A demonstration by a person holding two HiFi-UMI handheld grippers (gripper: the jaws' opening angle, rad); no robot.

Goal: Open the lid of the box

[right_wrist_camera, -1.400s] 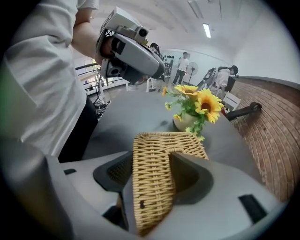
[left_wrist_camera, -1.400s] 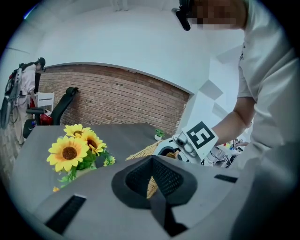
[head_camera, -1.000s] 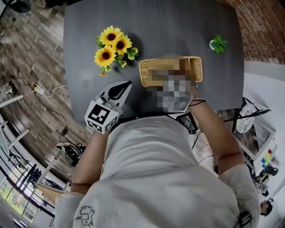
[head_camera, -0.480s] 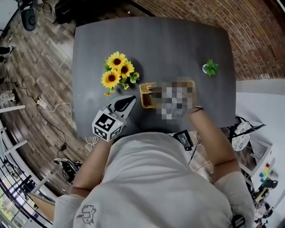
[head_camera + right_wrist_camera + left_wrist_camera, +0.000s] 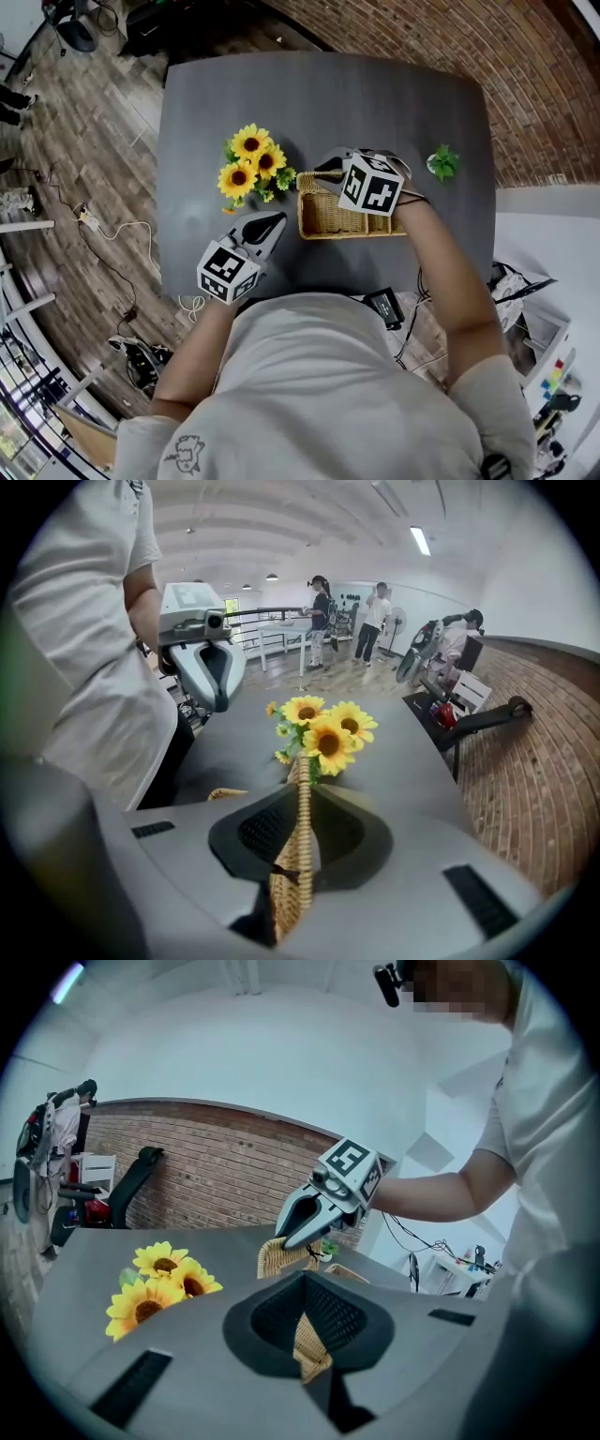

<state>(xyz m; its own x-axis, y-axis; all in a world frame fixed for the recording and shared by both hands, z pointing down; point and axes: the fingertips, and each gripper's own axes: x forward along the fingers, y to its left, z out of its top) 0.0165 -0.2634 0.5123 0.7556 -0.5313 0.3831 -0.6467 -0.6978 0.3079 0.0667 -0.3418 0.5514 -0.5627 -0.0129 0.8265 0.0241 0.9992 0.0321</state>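
Overhead, both bare forearms reach out from the person's chest across the near edge of the dark grey table (image 5: pixel 375 94). The right forearm (image 5: pixel 441 258) runs up to the right tool (image 5: pixel 330 169), which tips steeply down over the far left corner of the wicker box (image 5: pixel 352 231). Its jaws have just been closing, and they now pinch the woven lid (image 5: pixel 279 1255), which stands raised on edge between them and points toward the flowers. The left forearm (image 5: pixel 202 337) is shorter in view. The left tool (image 5: pixel 279 218) lies at a shallower slant, its tip just beside the box's left end. Its jaws stand narrow, and wicker shows in the slit between them. Whether the pads press on that wicker is unclear.

By count there are two tools, each with one marker cube (image 5: pixel 375 185) (image 5: pixel 228 272), and one box with one lid. The open box sits a little toward the near edge, right of the middle. One bunch of sunflowers (image 5: pixel 251 167) with three large blooms stands just left of the box. One small green plant (image 5: pixel 442 162) stands close to the right edge.
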